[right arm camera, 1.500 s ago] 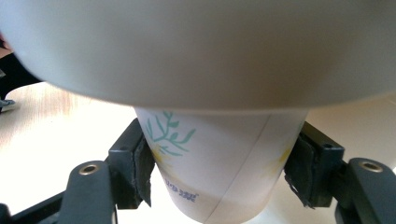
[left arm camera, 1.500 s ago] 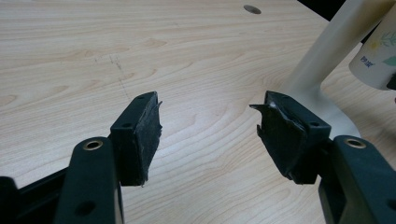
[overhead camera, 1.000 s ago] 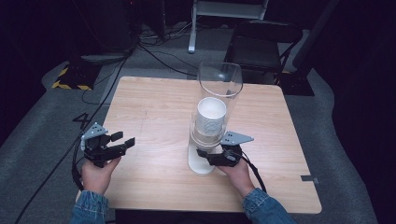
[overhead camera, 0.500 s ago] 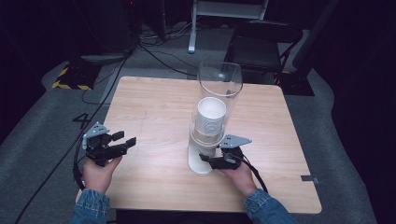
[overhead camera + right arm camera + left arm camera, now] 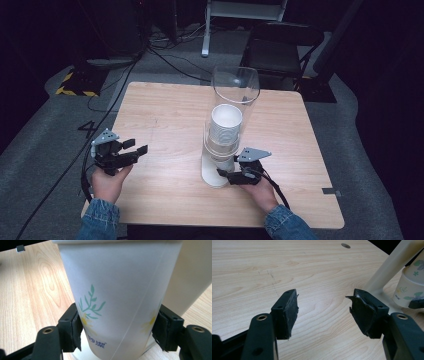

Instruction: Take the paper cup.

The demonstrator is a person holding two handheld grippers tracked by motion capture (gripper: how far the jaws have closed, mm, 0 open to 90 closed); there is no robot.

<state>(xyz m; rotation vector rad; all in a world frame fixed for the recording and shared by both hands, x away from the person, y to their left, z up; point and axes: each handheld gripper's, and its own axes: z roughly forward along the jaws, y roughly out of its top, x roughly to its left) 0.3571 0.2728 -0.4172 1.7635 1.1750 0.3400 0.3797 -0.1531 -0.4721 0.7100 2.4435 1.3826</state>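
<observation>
Right gripper (image 5: 117, 332) clamps the paper cup (image 5: 117, 297); left gripper (image 5: 323, 312) gapes empty.

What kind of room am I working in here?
Probably a lab or studio set up for recording, not a home: a lone wooden table on grey carpet, loose cables across the floor, yellow-black hazard tape, and dark surroundings.

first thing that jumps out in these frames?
The tall clear tube standing upright near the table's middle, with a stack of white paper cups inside it. At its base, the right gripper has its jaws on either side of the bottom floral-print cup, pads against its wall. The left gripper rests open over bare wood at the table's left.
</observation>
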